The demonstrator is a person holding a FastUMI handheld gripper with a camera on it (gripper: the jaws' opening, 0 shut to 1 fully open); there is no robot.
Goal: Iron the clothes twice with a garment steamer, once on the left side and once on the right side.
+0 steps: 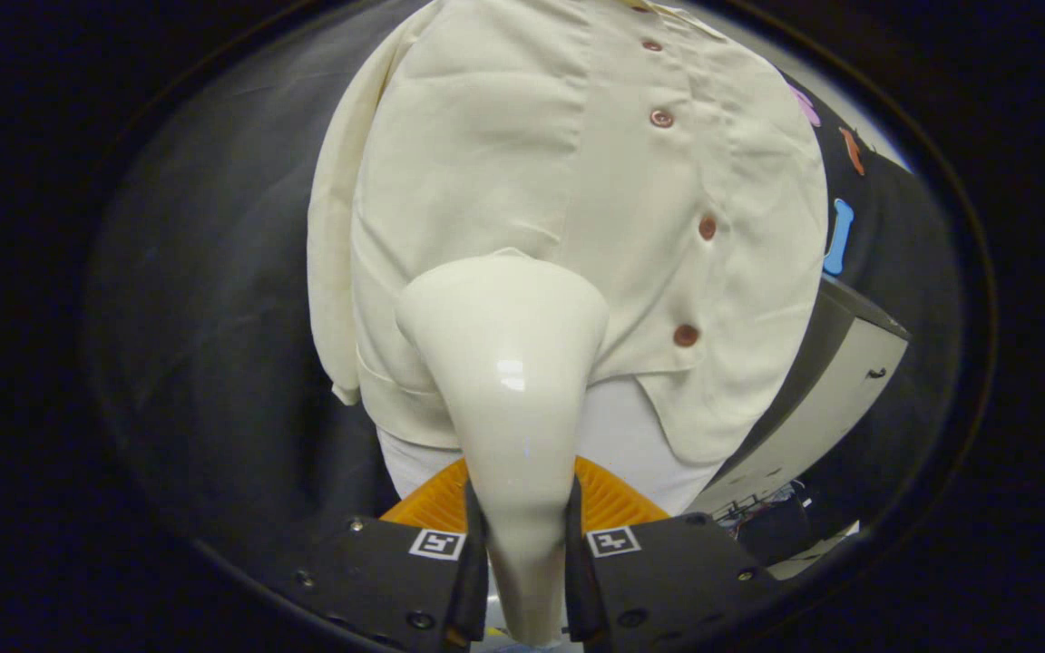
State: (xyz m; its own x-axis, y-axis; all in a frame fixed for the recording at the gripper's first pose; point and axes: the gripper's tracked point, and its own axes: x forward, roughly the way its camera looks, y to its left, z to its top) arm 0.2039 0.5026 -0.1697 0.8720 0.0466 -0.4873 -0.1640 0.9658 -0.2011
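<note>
A cream button-up shirt (504, 163) hangs in front of me over a white underlayer (618, 435), its row of dark red buttons (686, 335) running down right of the middle. My gripper (522, 544) is shut on the handle of a glossy cream garment steamer (509, 381). The steamer's wide head points forward and rests against the lower part of the shirt, left of the button row. Both fingers (471, 553) press on the handle's narrow neck.
Black booth cloth (214, 299) hangs to the left of the shirt and behind it. A grey and white box-like unit (835, 399) stands at the right, with cables below it. Something orange and ribbed (609, 499) sits just behind the fingers.
</note>
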